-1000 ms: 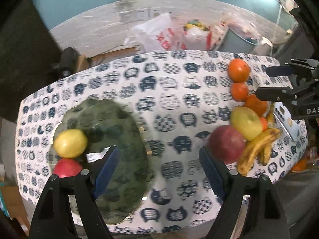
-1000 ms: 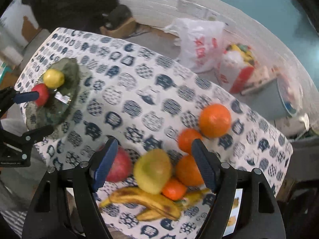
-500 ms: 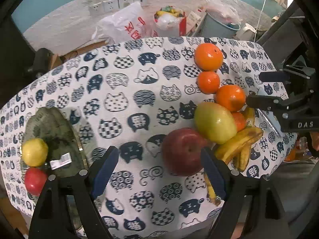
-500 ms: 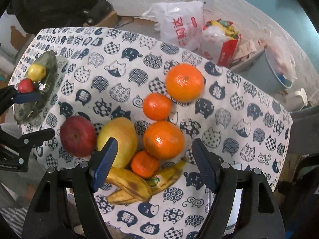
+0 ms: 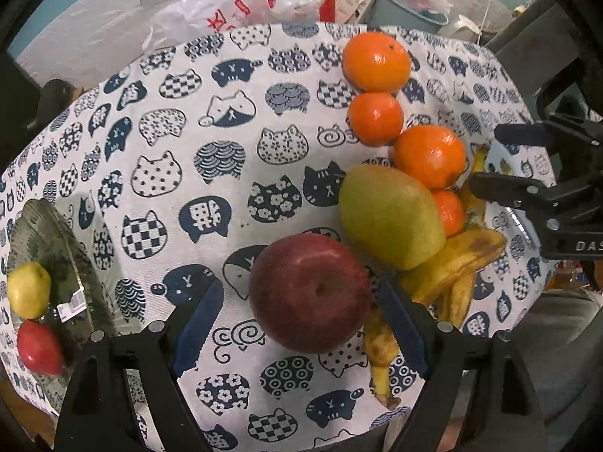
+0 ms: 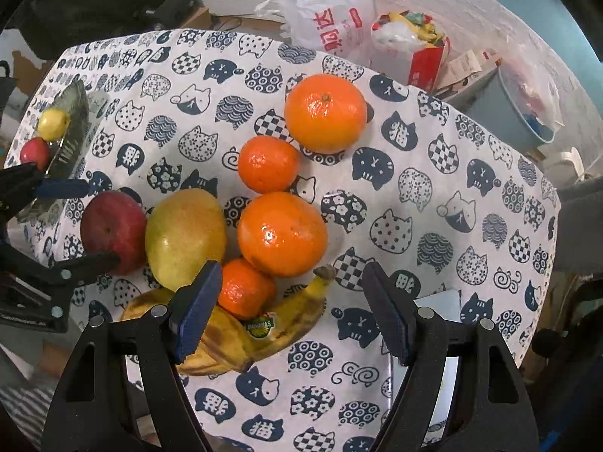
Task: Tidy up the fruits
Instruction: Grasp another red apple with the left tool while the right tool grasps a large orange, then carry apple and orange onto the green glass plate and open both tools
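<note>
Fruits lie heaped at the cat-print tablecloth's (image 5: 233, 173) right end, and your left gripper (image 5: 301, 324) has come down over them since a second ago: its blue pads now flank the large dark-red apple (image 5: 311, 293), spread wide, not yet pressing. Your right gripper (image 6: 290, 309), fingers equally spread and holding nothing, hovers above the small orange tangerine (image 6: 245, 288) and the spotted yellow bananas (image 6: 241, 335). Both picks look imminent. Farther left, the green glass plate (image 5: 71, 256) already holds a small yellow fruit (image 5: 28, 290) and a small red fruit (image 5: 39, 346).
</note>
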Demonstrator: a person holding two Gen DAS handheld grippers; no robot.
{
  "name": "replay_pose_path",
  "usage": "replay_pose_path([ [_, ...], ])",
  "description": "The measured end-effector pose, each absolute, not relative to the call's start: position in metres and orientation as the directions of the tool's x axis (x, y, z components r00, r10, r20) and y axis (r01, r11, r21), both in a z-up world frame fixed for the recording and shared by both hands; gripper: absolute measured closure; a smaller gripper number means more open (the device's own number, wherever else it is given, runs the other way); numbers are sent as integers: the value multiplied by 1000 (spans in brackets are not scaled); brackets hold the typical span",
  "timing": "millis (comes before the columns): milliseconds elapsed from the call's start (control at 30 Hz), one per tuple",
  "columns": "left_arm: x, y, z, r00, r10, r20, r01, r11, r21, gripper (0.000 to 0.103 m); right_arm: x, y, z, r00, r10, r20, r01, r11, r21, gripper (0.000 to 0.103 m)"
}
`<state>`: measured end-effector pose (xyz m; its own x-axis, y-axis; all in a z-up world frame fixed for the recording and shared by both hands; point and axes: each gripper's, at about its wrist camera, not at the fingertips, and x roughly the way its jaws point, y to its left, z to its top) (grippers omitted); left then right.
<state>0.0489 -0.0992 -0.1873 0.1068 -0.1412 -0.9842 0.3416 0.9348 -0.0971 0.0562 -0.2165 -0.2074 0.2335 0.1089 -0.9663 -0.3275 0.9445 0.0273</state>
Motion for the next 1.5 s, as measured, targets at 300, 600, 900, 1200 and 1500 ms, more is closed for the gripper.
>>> replay_pose_path([
  [300, 55, -109, -218, 50, -122, -991, 350, 932, -97, 17, 69, -218, -227, 215, 122, -969, -329, 943, 46, 26],
  [600, 57, -118, -231, 48, -159, -986, 397, 909, -127, 23, 88, -212, -253, 162, 174, -971, -332, 937, 112, 26],
  [900, 56, -120, -228, 48, -194, -980, 433, 888, -155, 27, 100, -209, -272, 112, 217, -970, -324, 931, 171, 35],
  [1200, 57, -98, -212, 105, -182, -978, 418, 900, -123, 27, 94, -200, -268, 157, 173, -972, -344, 933, 110, 38],
  [1500, 54, -80, -172, 212, -180, -961, 398, 913, -83, 27, 83, -190, -229, 252, 158, -955, -356, 932, 60, 38],
])
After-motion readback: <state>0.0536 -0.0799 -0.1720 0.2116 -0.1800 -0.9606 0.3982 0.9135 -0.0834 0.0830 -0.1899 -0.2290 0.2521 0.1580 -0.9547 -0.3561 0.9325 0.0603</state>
